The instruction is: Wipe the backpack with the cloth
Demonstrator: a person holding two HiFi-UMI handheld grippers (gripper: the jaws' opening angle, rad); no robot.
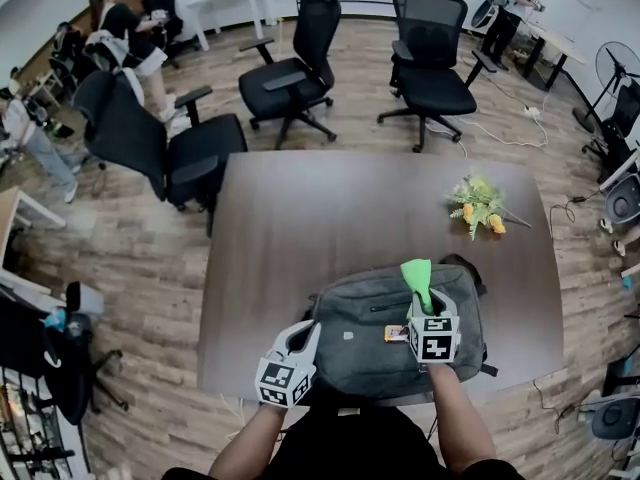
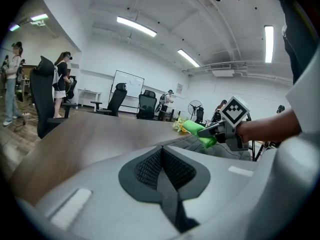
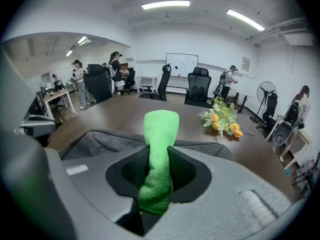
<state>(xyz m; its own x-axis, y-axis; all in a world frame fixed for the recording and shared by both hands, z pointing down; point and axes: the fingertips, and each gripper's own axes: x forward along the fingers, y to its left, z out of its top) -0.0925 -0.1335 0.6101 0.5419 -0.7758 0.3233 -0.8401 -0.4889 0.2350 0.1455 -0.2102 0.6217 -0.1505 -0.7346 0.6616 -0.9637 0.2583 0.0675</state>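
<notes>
A grey backpack lies flat at the near edge of the brown table. My right gripper hovers over the backpack's right half, shut on a bright green cloth that sticks up out of the jaws. In the right gripper view the cloth stands folded between the jaws, with the backpack just beyond. My left gripper sits at the backpack's left edge; its jaws are shut with nothing between them. The left gripper view catches the right gripper, the cloth and the backpack.
A bunch of yellow flowers lies on the table's far right. Black office chairs stand behind and to the left of the table. People stand by desks at the back.
</notes>
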